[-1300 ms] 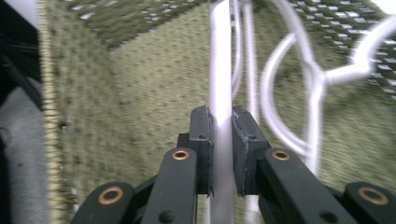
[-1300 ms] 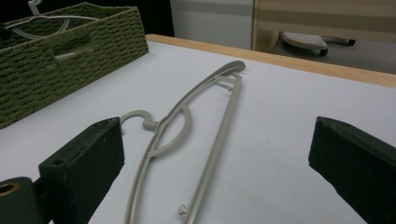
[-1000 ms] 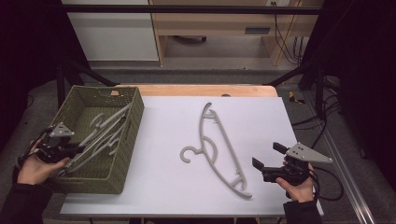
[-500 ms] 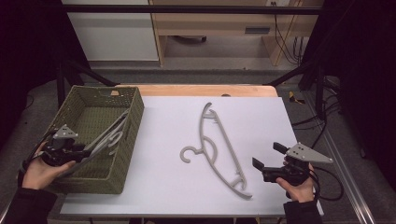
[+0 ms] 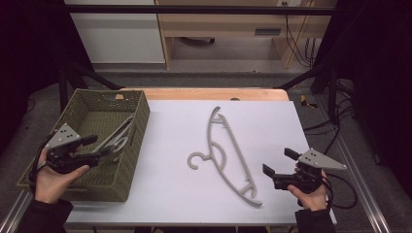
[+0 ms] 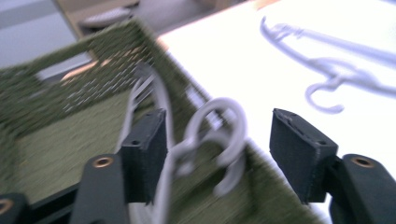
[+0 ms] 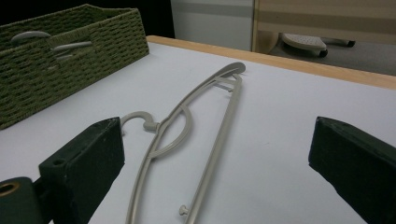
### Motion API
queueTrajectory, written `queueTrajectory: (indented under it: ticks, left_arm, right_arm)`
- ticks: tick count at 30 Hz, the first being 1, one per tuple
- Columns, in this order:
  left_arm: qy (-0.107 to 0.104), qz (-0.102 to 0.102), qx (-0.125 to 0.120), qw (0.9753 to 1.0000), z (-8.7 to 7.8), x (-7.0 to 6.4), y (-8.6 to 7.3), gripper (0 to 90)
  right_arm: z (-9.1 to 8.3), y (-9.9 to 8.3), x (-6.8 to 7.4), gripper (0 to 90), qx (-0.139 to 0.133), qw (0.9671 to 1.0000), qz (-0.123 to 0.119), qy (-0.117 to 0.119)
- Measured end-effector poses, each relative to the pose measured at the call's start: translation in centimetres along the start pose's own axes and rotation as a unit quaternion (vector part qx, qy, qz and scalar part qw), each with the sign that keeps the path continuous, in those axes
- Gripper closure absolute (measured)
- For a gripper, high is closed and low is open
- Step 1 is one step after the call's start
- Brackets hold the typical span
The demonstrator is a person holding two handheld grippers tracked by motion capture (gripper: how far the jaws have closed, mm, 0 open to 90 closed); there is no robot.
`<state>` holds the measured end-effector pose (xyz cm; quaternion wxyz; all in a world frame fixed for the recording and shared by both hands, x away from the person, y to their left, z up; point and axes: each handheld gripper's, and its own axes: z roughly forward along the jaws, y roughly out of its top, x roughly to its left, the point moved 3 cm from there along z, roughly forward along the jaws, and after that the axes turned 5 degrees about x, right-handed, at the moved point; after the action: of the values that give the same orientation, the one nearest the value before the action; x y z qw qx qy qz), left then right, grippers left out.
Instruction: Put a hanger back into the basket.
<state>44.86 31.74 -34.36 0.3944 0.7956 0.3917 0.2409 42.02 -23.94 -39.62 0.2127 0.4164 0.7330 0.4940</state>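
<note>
A grey plastic hanger lies flat on the white table, hook toward the left. My right gripper rests near the table's front right corner, open; in the right gripper view the hanger lies ahead between the open jaws, untouched. Other grey hangers lean inside the green woven basket at the left. My left gripper hovers over the basket's near part, open, and a hanger hook sits between its jaws without being pinched.
The basket takes up the table's left edge. A wooden strip borders the table's far side. Black frame bars and cables stand to the right, and shelving sits on the floor behind.
The hangers in the basket have sunk lower against its right wall. My left hand has barely shifted. The right gripper and the table hanger have not moved.
</note>
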Motion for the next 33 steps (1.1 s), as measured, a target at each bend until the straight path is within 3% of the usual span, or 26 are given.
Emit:
queueTrajectory:
  ticks: [4, 9, 16, 26, 33]
  left_arm:
    - [-0.018, -0.002, -0.031, 0.9994, 0.4, -2.1, 0.7, 27.0]
    - [-0.035, 0.005, -0.041, 0.9985, 1.7, -4.9, 1.1, 18.5]
    - [-0.052, 0.010, -0.050, 0.9974, 3.4, -8.5, 0.6, 15.5]
    - [-0.079, 0.012, -0.058, 0.9952, 5.3, -11.7, -0.7, 15.1]
    - [-0.094, 0.025, -0.048, 0.9941, 6.9, -13.6, -1.6, 14.4]
  right_arm:
    - [0.0, 0.1, 0.0, 3.7, -0.001, 1.0000, -0.001, 0.000]
    - [-0.1, 0.0, 0.0, 3.6, 0.000, 1.0000, -0.003, 0.000]
    - [0.0, 0.0, 0.0, 3.7, 0.001, 1.0000, 0.000, 0.000]
    - [0.6, -0.4, 0.2, 3.7, 0.012, 0.9999, -0.001, 0.002]
    - [0.9, -0.9, 0.1, 4.7, 0.021, 0.9998, -0.001, 0.005]
